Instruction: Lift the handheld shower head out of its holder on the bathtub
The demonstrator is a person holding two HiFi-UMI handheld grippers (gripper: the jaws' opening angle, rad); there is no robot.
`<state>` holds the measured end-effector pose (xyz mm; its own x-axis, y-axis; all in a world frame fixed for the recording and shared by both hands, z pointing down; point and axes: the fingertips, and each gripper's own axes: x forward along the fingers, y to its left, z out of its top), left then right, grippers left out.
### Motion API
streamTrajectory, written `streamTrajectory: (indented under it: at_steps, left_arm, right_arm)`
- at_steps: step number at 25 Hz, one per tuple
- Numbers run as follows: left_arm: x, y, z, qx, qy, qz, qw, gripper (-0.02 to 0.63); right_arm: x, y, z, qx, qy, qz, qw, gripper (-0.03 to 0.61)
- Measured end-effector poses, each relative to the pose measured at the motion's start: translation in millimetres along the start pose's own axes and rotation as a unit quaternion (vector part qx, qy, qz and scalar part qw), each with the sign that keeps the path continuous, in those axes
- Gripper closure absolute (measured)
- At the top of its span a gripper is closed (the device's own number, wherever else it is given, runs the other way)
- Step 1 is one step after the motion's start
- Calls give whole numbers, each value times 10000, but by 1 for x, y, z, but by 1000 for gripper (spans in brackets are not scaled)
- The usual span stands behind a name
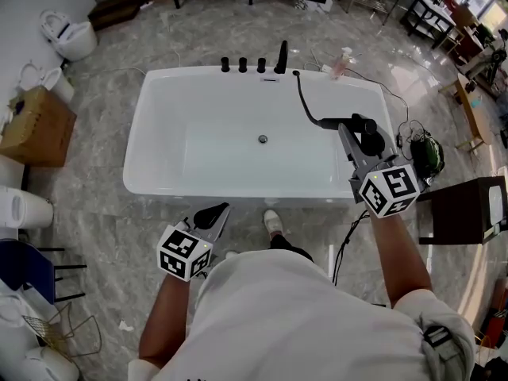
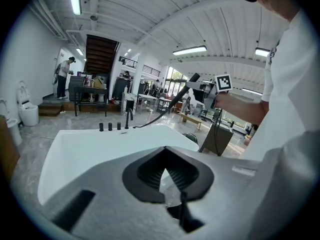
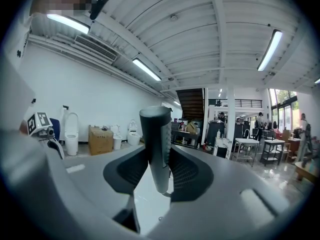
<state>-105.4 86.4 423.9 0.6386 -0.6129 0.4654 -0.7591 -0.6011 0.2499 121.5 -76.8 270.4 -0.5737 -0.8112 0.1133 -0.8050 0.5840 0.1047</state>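
Note:
The black handheld shower head (image 1: 367,133) hangs clear of the white bathtub's rim (image 1: 238,75), over the tub's right end. Its black hose (image 1: 305,101) runs back to the far rim beside the black spout (image 1: 281,56). My right gripper (image 1: 349,129) is shut on the shower head's handle (image 3: 156,149), which stands upright between the pads. In the left gripper view the shower head (image 2: 192,79) shows raised at the right. My left gripper (image 1: 213,215) hovers low in front of the tub's near wall, shut, with nothing between its pads (image 2: 172,174).
Three black taps (image 1: 243,64) line the far rim, and the drain (image 1: 263,139) sits mid-tub. A pink bottle (image 1: 341,62) stands behind the tub. Toilets (image 1: 67,34) and a cardboard box (image 1: 32,125) are at the left. A dark side table (image 1: 468,209) and cables (image 1: 345,240) lie at the right.

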Motion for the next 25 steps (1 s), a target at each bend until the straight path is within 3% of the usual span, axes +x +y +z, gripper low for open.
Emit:
streamTrajectory:
  at_steps: [25]
  left_arm:
    - [6,-6,2,27,24,-17,10000,607]
  right_arm:
    - [-8,-8,-3,12,31,-25,10000,434]
